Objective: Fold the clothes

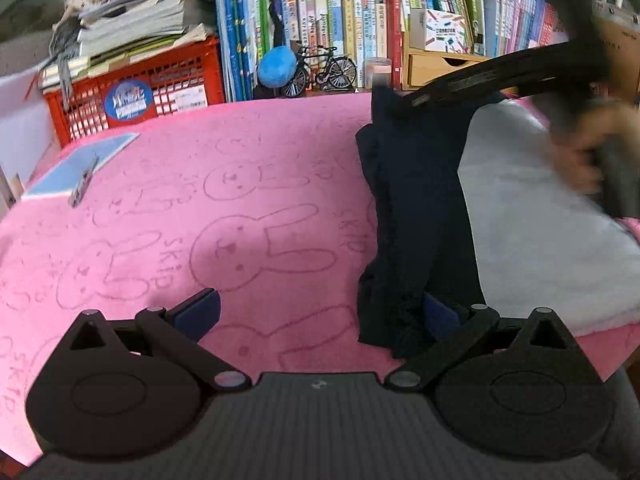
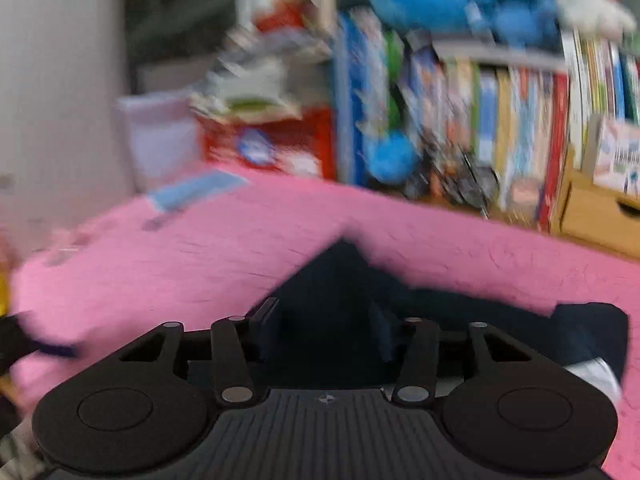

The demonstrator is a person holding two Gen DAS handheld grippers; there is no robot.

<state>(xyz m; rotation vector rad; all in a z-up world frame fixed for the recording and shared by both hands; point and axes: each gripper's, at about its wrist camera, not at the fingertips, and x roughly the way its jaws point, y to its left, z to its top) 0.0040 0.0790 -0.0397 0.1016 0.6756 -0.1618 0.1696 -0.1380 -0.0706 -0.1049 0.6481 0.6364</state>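
The left gripper [image 1: 320, 312] fingers are spread wide; its right finger [image 1: 440, 316] is touched by the dark navy fabric garment [image 1: 416, 216], laid on the pink bunny-print blanket [image 1: 240, 208]. The right gripper [image 2: 326, 320] fingers are pinched on the garment's raised fold.

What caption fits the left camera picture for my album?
Open left claw beside a dark navy garment on the pink bunny blanket, white cloth alongside.
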